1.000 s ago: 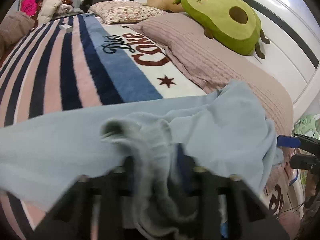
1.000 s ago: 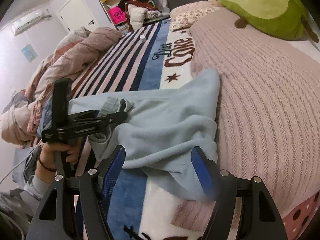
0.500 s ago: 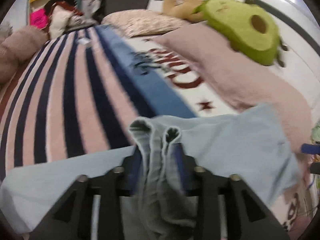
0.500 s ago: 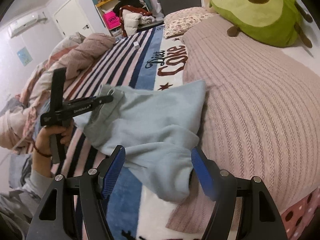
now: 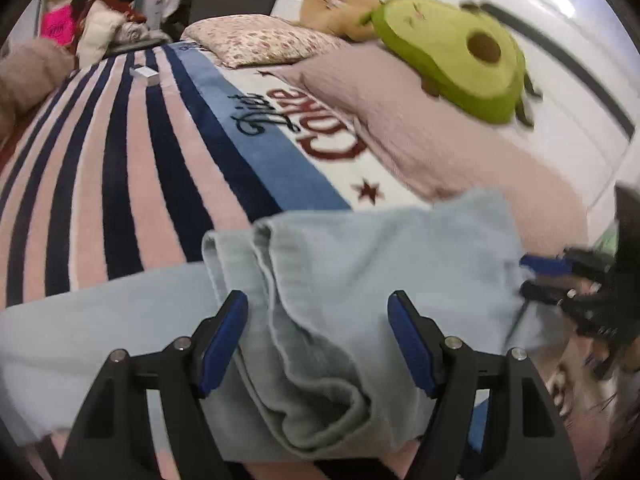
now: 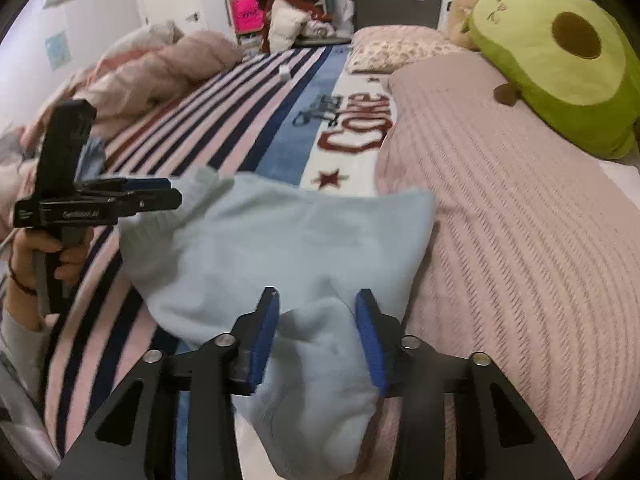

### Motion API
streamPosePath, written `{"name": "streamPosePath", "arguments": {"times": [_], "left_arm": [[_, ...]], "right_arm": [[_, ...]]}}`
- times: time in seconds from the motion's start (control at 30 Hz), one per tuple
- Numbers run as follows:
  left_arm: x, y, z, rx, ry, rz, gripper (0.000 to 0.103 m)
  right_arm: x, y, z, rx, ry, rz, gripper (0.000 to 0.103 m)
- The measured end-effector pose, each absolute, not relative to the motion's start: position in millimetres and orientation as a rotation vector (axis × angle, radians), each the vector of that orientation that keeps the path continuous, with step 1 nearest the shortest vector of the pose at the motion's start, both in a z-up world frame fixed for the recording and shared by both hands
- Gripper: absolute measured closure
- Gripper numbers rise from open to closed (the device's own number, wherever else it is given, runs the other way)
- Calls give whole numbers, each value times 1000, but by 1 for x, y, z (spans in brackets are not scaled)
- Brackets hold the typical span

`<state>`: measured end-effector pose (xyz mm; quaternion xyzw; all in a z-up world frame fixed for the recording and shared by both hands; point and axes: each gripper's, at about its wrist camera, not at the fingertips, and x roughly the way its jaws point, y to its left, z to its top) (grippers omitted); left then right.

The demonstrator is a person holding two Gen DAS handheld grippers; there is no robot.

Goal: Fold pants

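The light blue fleece pants [image 5: 380,264] lie bunched on the bed, spread across the striped blanket [image 5: 120,168] and the edge of the pink knit cover [image 6: 520,240]. My left gripper [image 5: 318,336] is open, its blue pads on either side of a ribbed cuff fold that lies loose between them. In the right wrist view the pants [image 6: 280,240] fill the middle. My right gripper [image 6: 318,336] has its jaws partly closed around a bunch of the fabric. The left gripper [image 6: 176,196] shows there at the pants' left edge.
A green avocado plush [image 6: 560,60] and a tan plush [image 5: 336,8] lie by the white headboard. A floral pillow [image 5: 260,40] sits at the far end. A rumpled pink duvet [image 6: 160,68] lies at the left. A small white box [image 5: 144,74] rests on the stripes.
My left gripper opened and let the cuff drop onto the bed. My right gripper narrowed around a bunch of the pants and moved in on them.
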<state>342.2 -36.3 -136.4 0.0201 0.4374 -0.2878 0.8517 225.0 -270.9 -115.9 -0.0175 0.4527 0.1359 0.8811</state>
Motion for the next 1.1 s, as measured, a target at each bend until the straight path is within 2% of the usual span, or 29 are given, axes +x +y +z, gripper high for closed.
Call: {"name": "streamPosePath", "arguments": {"times": [0.33, 0.67, 0.8, 1.1], "left_arm": [[340, -8, -152, 81, 953, -462, 35], [331, 77, -102, -83, 822, -283, 31], [310, 128, -95, -213, 797, -176, 23], [278, 200, -151, -541, 876, -76, 23]], "right_arm": [[196, -281, -132, -116, 1015, 203, 72], [196, -286, -120, -18, 1034, 216, 69], [198, -283, -113, 19, 1024, 235, 69], [191, -262, -104, 69, 1010, 277, 67]]}}
